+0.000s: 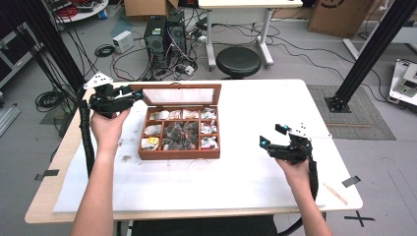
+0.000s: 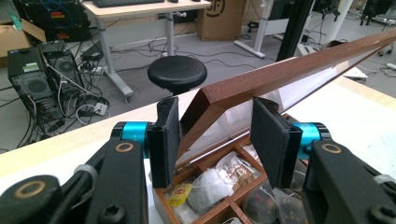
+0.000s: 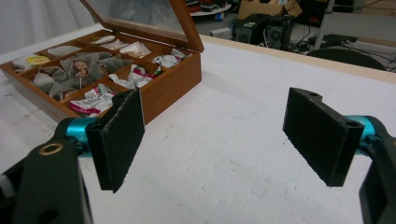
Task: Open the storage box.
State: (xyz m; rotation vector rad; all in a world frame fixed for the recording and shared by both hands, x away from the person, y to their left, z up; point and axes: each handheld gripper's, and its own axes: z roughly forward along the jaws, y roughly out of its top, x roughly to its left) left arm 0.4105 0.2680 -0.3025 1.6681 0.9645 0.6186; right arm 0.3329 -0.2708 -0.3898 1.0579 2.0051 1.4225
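High view puts the left claw (image 1: 132,94) at the rear left corner of the wooden box (image 1: 179,156), its pads either side of the lid (image 1: 178,95), which stands raised behind the compartments. In the left gripper view the lid's corner sits between the two pads (image 2: 168,140) with a gap on each side, so this claw is parted and grips nothing; I cannot tell whether either pad touches the wood. Below and ahead of it lie tea bags (image 2: 210,184) in their compartments. The right claw (image 1: 271,136) hangs over bare worktop (image 1: 246,172), well to the right of the box, jaws spread wide and empty; from its own view the box lies ahead and to its left. By my reading the lid is already up and the box open, with no bag lifted out yet.
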